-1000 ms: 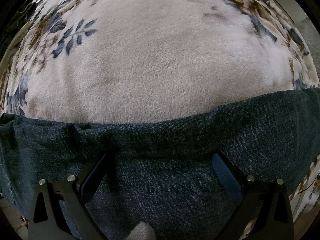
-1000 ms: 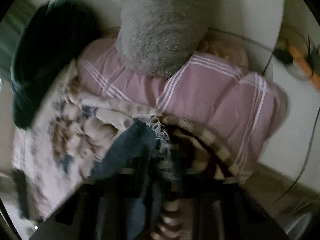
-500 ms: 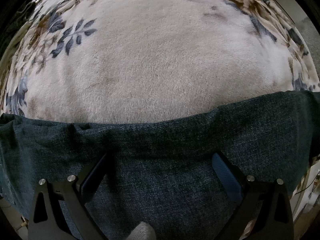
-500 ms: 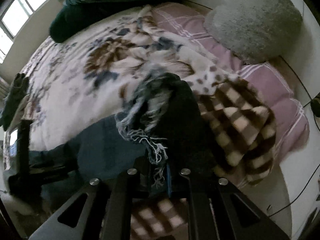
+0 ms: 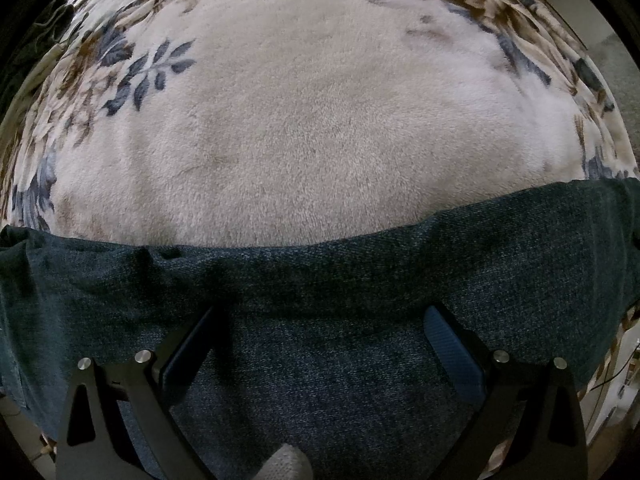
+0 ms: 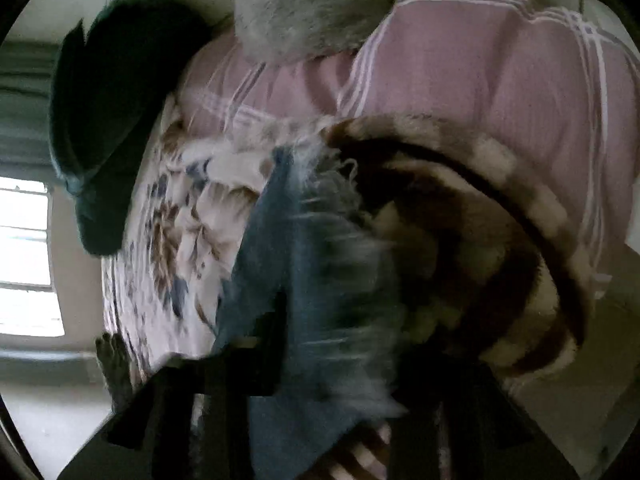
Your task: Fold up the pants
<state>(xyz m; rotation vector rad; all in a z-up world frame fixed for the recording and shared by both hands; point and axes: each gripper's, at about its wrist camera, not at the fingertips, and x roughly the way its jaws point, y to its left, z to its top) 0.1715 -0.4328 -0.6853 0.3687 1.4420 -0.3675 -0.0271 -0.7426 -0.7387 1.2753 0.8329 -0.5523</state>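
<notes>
Dark blue denim pants (image 5: 320,300) lie across a cream floral blanket (image 5: 304,120) in the left wrist view. My left gripper (image 5: 320,340) is open, its fingers spread wide and resting on the denim. In the right wrist view, which is blurred by motion, my right gripper (image 6: 320,360) is shut on a frayed leg hem of the pants (image 6: 304,264) and holds it lifted above the bed. The right fingertips are hidden under the cloth.
A brown and cream checked blanket (image 6: 480,240) lies to the right of the hem. A pink striped sheet (image 6: 480,72), a grey fuzzy pillow (image 6: 312,4) and a dark pillow (image 6: 116,112) sit at the head of the bed. A window (image 6: 24,260) is at left.
My right gripper has swung with the frayed hem, and its view has tilted from over the bed back toward the pillows. My left gripper and the denim under it have not moved.
</notes>
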